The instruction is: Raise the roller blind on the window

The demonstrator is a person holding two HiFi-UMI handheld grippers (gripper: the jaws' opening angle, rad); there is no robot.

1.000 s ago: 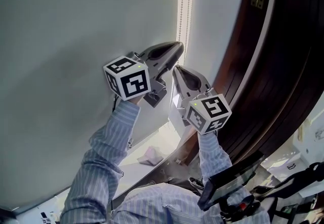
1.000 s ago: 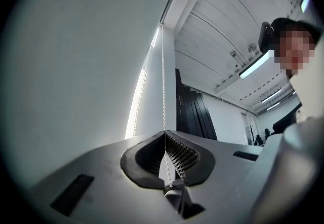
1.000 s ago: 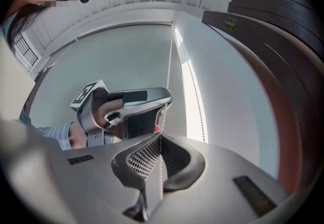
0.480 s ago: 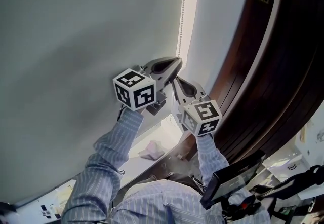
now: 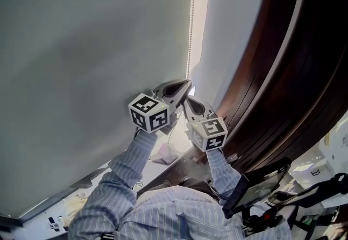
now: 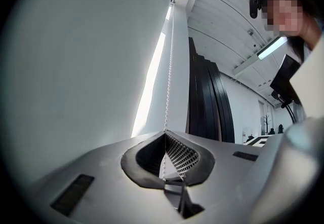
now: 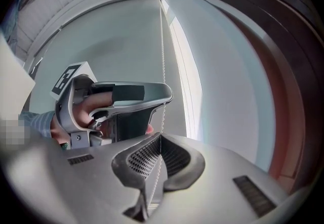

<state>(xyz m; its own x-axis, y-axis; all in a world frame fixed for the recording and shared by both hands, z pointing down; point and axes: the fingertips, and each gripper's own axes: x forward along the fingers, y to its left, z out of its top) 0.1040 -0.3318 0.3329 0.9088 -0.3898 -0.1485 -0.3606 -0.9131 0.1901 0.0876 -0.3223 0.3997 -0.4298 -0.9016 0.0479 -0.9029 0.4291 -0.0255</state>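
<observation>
Roller blind (image 5: 92, 43), pale grey and smooth, fills the left and centre of the head view and hangs low; its bottom edge (image 5: 65, 196) runs aslant across the lower left, with only a narrow bright gap beneath it, so most of the raise appears undone. A white bead chain (image 5: 190, 27) drops along the blind's right edge, beside a strip of daylight (image 5: 200, 11) and a dark wooden frame (image 5: 272, 70) at the right. Left tongs (image 5: 187, 83) are pressed together, pinching the chain between ribbed pads; right tongs (image 5: 185, 99) pinch the same chain just below them, the two heads nearly touching. Likely hazards: the beads may slip through the pads if the pinch is light. A pull drawn away from the vertical could drag the chain off its drive at the top, which no view shows clearly. With the two heads so close, they may knock together on a hand-over-hand stroke. Whether the strand held is the one that raises the blind cannot be told.
</observation>
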